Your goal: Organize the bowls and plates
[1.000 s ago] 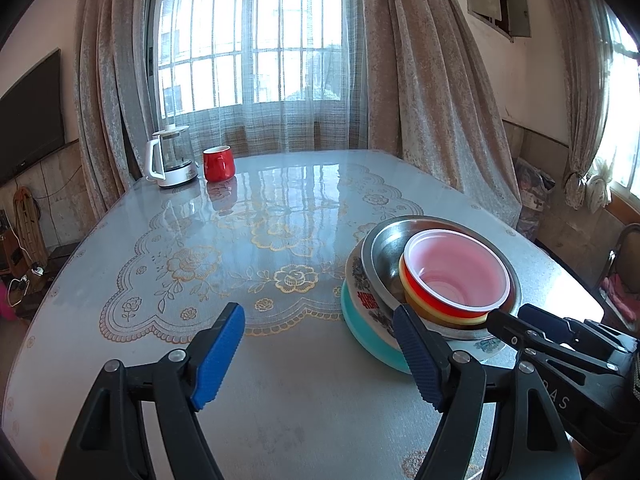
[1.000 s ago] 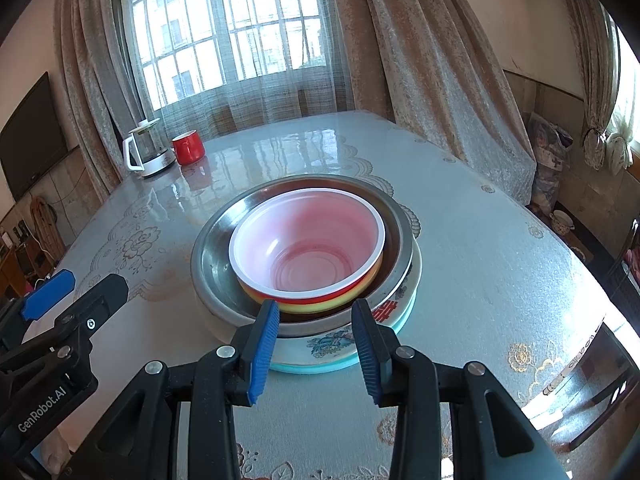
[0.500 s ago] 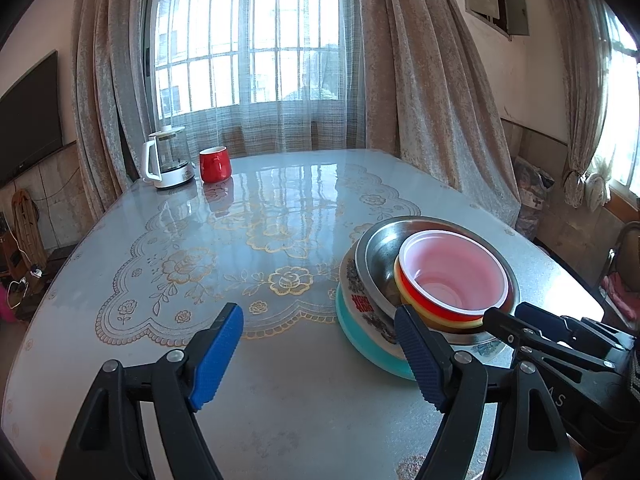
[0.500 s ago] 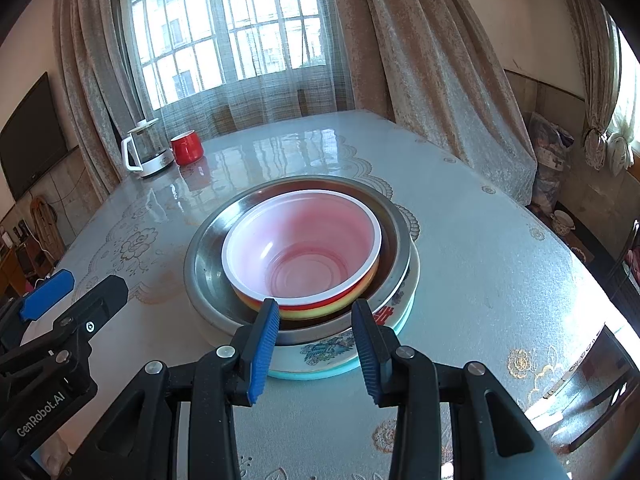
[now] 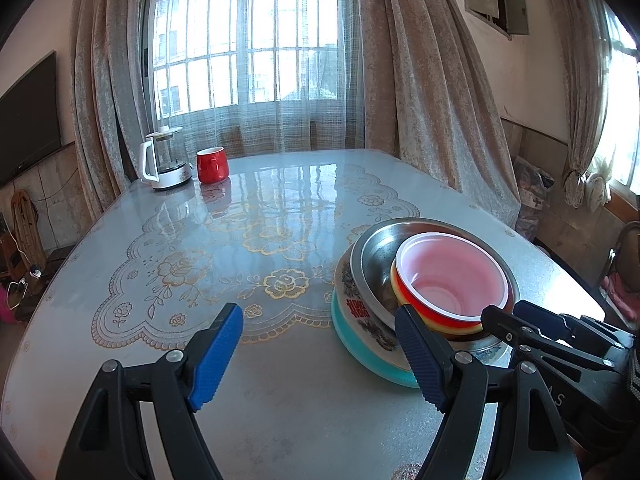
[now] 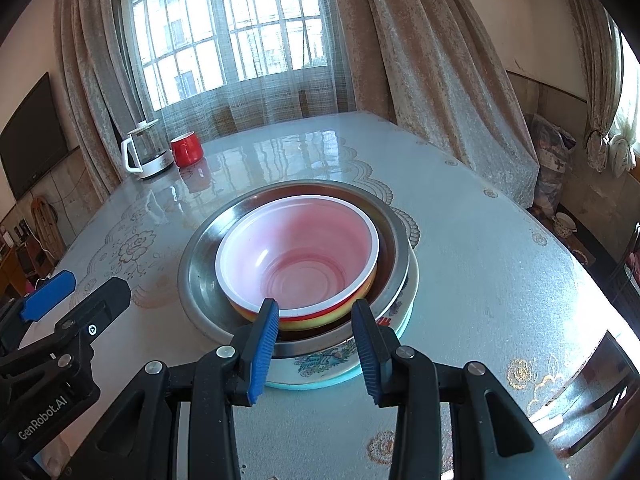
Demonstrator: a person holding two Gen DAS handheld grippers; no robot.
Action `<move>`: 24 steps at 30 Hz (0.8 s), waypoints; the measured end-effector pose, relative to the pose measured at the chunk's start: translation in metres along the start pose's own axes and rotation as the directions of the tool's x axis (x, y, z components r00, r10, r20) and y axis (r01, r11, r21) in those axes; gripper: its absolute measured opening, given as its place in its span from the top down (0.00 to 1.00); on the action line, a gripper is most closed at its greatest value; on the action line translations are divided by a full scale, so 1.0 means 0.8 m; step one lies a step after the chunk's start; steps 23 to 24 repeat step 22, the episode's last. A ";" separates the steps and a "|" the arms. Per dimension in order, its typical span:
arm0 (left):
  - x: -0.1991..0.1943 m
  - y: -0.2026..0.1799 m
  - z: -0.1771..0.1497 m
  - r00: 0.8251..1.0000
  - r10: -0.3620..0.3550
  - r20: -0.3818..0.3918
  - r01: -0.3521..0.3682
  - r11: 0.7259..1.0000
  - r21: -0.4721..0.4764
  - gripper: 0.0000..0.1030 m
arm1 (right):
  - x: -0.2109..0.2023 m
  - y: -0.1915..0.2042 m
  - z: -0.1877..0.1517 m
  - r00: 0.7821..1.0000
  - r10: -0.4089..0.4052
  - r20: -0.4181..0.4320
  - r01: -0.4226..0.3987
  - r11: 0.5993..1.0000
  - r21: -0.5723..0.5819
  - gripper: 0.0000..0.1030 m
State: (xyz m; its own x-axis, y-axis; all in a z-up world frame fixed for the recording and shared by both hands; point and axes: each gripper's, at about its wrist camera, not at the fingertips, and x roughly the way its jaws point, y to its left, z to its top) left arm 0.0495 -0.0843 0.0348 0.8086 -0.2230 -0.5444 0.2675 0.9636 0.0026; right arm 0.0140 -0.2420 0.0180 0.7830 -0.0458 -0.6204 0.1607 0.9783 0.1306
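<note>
A stack of dishes stands on the table: a red bowl with a white inside [image 6: 300,256] [image 5: 452,280] nested on a yellow bowl, inside a steel basin [image 6: 200,280] [image 5: 372,264], on a patterned plate [image 6: 320,364] [image 5: 360,312] over a teal plate [image 5: 360,352]. My right gripper [image 6: 316,344] is open and empty, its fingers just short of the stack's near rim. My left gripper [image 5: 320,360] is open and empty, left of the stack, its right finger [image 5: 420,360] close to the plates. The right gripper shows in the left wrist view [image 5: 520,320].
A glass kettle [image 5: 164,160] [image 6: 144,152] and a red mug [image 5: 212,164] [image 6: 186,148] stand at the table's far left corner. The table [image 5: 260,240] has a lace-patterned cover. Curtains and a window lie behind. The table edge is near on the right.
The right gripper has edged a little closer to the stack. The left gripper has drifted slightly, and the stack sits a bit further left in its view.
</note>
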 end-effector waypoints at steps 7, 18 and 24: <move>0.003 -0.003 0.000 1.000 0.005 0.000 -0.005 1.000 0.002 0.23 | 0.002 -0.002 0.001 1.000 0.003 0.005 -0.003 1.000 -0.003 0.63; 0.005 0.002 -0.002 1.000 0.013 0.023 -0.012 1.000 -0.003 0.25 | 0.003 -0.002 0.001 1.000 0.005 0.006 -0.005 1.000 -0.002 0.63; 0.008 0.004 -0.001 1.000 -0.001 0.009 0.001 1.000 -0.012 0.25 | -0.002 -0.007 0.005 0.999 0.018 0.029 -0.018 1.000 0.010 0.63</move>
